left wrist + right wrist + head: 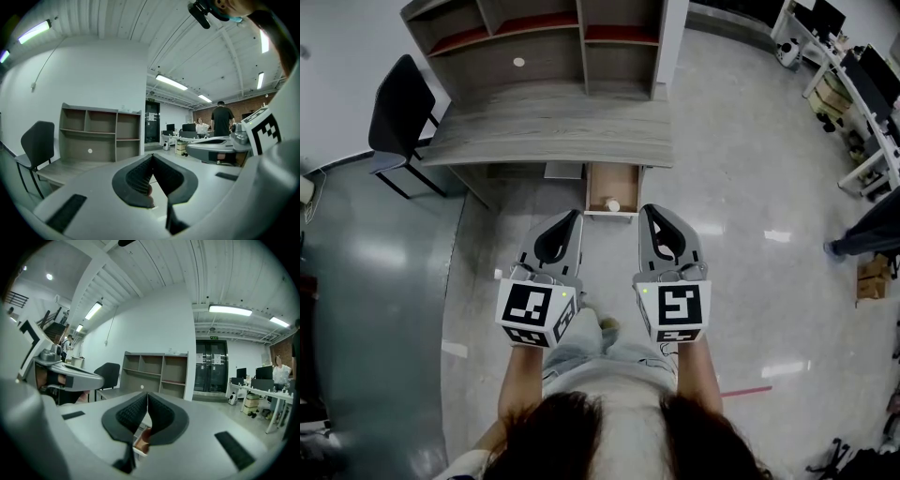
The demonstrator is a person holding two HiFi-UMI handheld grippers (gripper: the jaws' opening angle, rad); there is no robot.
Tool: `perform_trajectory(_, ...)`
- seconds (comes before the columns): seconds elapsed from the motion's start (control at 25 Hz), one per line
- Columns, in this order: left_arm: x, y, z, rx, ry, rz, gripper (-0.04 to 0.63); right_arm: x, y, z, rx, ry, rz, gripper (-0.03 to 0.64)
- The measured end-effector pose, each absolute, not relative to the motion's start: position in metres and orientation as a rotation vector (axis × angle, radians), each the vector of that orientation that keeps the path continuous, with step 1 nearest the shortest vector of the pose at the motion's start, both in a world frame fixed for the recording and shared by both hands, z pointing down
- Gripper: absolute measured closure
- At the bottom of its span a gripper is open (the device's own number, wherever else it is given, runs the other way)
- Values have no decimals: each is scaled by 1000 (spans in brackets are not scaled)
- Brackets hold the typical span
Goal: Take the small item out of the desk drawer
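The desk drawer point(612, 189) stands pulled open under the grey desk point(553, 136). A small pale item point(613, 205) lies near its front edge. My left gripper point(576, 215) and right gripper point(645, 209) are held side by side in front of the drawer, over the floor, pointing at the desk. Both are shut with nothing between their fingers. In the left gripper view the left gripper's point(151, 156) tips meet. The right gripper's point(147, 393) tips also meet in its own view, and a bit of the brown drawer point(142, 437) shows below them.
A shelf unit point(534, 42) stands on the desk's back. A black chair point(398, 117) is at the desk's left. Office desks with monitors point(862, 84) line the right side, and a person point(867, 234) stands there. Glossy floor lies around me.
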State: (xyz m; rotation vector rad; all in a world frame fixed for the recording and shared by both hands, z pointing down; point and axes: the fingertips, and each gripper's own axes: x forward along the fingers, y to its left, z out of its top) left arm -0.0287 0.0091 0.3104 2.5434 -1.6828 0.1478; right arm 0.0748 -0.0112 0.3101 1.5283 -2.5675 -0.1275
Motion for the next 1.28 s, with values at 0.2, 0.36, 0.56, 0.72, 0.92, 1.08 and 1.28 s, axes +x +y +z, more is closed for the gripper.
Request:
perform_trajectory(0.2, -33, -1, 316, 2523, -1695, 158, 581, 77, -25, 316, 1538, -2569, -103, 589)
perform_trajectory(0.36, -37, -14, 319, 2522, -1689, 156, 581, 73, -38, 320, 1529, -2583, -78, 589)
perform_trajectory(0.56, -44, -39, 321, 2530, -1678, 155, 581, 63, -59, 331, 1501, -2565, -37, 589)
perform_trajectory(0.72, -50, -59, 327, 2528, -1660, 153, 581, 56, -79, 340, 1484, -2557, -16, 589)
perform_trajectory(0.92, -59, -84, 334, 2525, -1645, 153, 581, 48, -102, 355, 1453, -2539, 17, 588)
perform_trajectory(1.08, -65, -103, 338, 2530, -1626, 148, 581, 37, -117, 373, 1394, -2518, 38, 588)
perform_trajectory(1.28, -76, -124, 345, 2537, -1603, 153, 581, 25, -134, 392, 1366, -2496, 92, 588)
